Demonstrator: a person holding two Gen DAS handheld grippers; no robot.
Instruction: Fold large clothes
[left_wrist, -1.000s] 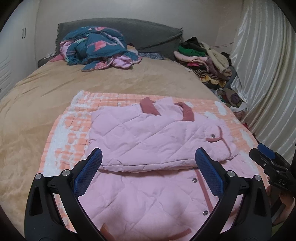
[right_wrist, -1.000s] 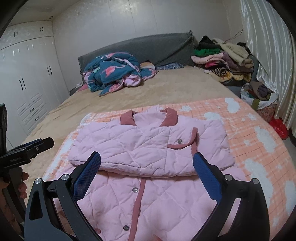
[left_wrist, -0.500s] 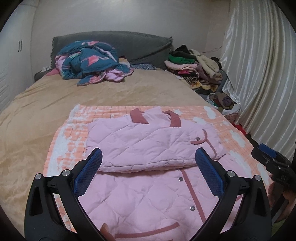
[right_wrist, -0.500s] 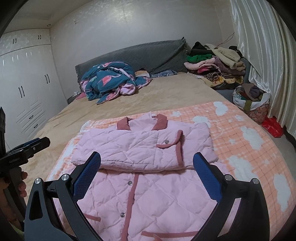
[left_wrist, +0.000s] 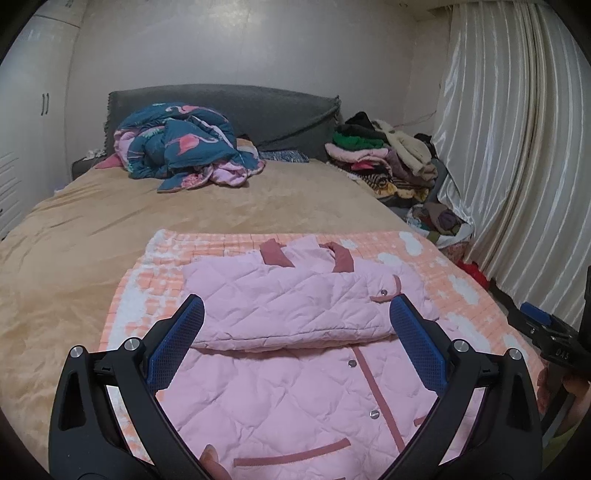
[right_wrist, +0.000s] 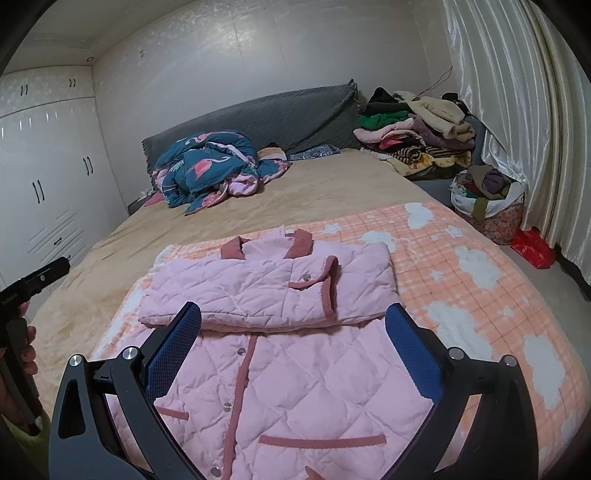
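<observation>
Far left there's a white wardrobe (right_wrist: 48, 192) along the wall, then the bed with its tan sheet (left_wrist: 92, 236) and a grey headboard (left_wrist: 258, 110). A crumpled teal flamingo-print duvet (left_wrist: 184, 144) sits up near the headboard. The left gripper (left_wrist: 295, 325) hangs above the near end of the bed, blue pads spread wide apart, nothing between them.

The pink quilted jacket (right_wrist: 280, 354) lies front-up on an orange checked blanket with white clouds (right_wrist: 461, 266), dusty-rose collar pointing toward the headboard. Both sleeves are folded across the chest, so the top half looks like a neat band over the buttoned lower part.

The right gripper (right_wrist: 293, 321) is over the jacket's lower half too, also fully released and empty. Further right: a messy pile of clothes (right_wrist: 417, 133), a floral basket (right_wrist: 487, 206) stuffed with more, then shiny cream curtains (right_wrist: 517, 110).
</observation>
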